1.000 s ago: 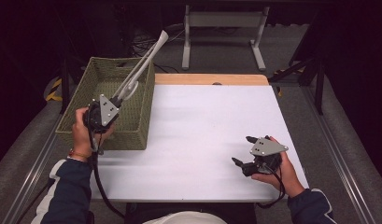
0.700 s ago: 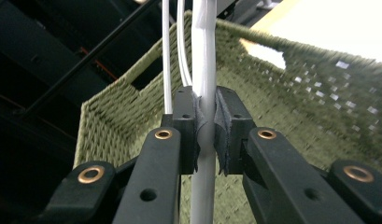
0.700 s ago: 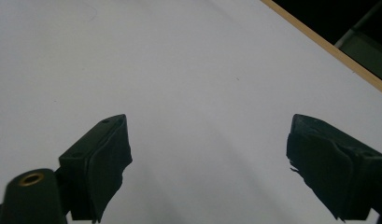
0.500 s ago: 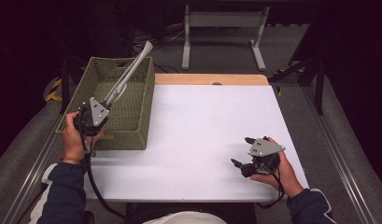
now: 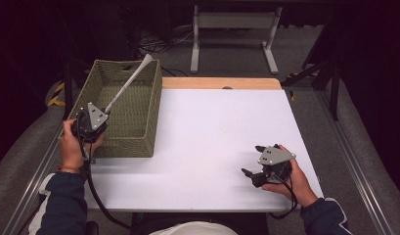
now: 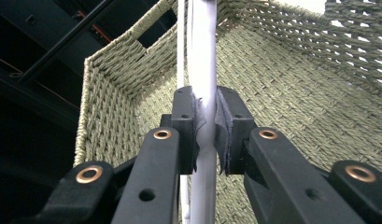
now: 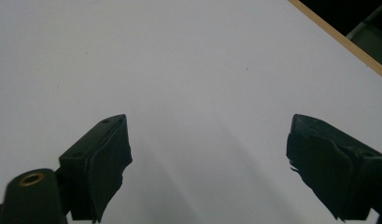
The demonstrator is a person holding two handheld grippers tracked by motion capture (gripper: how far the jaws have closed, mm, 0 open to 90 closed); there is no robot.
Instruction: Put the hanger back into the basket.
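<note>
Left gripper [image 6: 206, 135] clamped tight on white long-handled utensil [image 5: 127, 85], pads pinching handle from both sides. Handle running up out of jaws, slanting over green woven basket [image 5: 139, 132], flared far end above basket's far rim. Right gripper [image 5: 252, 164] wide open, nothing between jaws, bare white table [image 7: 188, 70] ahead of pads.
</note>
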